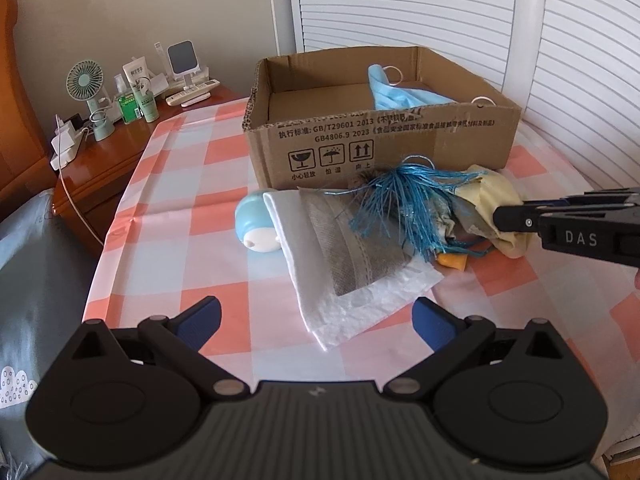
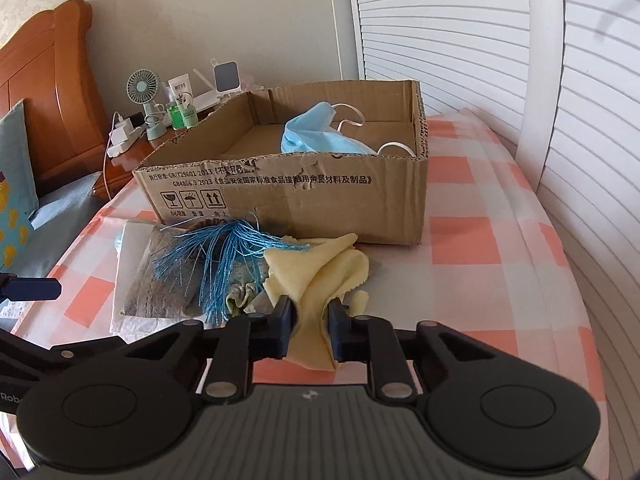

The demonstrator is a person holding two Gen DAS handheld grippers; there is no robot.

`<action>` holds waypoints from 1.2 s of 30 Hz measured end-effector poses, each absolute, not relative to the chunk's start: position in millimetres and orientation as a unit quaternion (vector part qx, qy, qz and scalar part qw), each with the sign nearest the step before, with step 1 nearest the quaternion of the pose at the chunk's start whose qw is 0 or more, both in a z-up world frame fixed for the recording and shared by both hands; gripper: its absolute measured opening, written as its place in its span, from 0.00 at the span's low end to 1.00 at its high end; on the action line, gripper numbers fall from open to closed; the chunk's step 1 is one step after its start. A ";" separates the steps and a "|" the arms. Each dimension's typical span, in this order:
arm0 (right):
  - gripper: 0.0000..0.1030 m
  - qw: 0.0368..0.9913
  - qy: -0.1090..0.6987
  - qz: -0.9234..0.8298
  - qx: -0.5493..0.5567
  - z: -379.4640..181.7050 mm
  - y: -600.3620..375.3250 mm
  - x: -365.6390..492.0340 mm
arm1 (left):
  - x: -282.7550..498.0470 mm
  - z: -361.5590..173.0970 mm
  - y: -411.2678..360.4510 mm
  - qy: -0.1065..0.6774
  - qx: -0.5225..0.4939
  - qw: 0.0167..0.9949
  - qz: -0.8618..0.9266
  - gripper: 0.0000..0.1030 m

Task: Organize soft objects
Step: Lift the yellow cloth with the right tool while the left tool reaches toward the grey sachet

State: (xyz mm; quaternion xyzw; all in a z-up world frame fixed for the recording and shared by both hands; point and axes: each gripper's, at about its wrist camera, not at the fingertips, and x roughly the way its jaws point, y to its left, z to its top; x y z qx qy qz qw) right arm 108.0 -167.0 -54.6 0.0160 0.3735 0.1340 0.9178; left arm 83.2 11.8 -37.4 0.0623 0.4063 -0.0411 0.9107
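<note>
Nearest the right wrist camera, the right gripper point(image 2: 311, 314) has its black pads pinched onto a fold of the pale yellow soft cloth point(image 2: 320, 270), which lies crumpled on the checked pink-and-white tablecloth point(image 2: 480, 272) just in front of the open brown cardboard box point(image 2: 304, 196). It points slantwise down at the table. The left gripper point(image 1: 316, 318) hangs with its blue-padded fingers point(image 1: 200, 320) spread wide and nothing between them, aimed down at the white tissue sheet point(image 1: 360, 304) in front of the box.

Between tissue and yellow cloth, still in front of the box, lies a grey fabric piece point(image 1: 360, 248) under a tassel of shiny blue threads point(image 1: 404, 200). Several small items beneath the tassel are too tangled to identify.

Only the left view shows a round light-blue-and-white toy point(image 1: 256, 228) half hidden under the tissue, near the box's left front corner. The right view looks deeper into the box, where a light blue face mask point(image 2: 320, 132) lies.
</note>
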 end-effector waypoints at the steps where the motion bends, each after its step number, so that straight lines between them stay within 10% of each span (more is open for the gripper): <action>1: 0.11 0.920 0.370 0.131 0.011 -52.8 -167.0 106.2 | 82.5 -37.2 10.8 0.406 0.064 0.911 -0.043 0.98; 15: 0.09 0.922 0.377 0.087 -0.033 -48.4 -188.1 82.6 | 81.6 -27.5 1.7 0.380 0.085 0.919 -0.060 0.98; 25: 0.56 0.915 0.388 0.100 -0.040 -63.4 -191.4 76.5 | 95.0 -32.4 -7.2 0.349 0.093 0.929 -0.077 0.86; 36: 0.64 0.914 0.389 0.117 -0.024 -70.2 -196.8 84.1 | 119.4 -56.8 -24.3 0.371 0.124 0.917 -0.079 0.73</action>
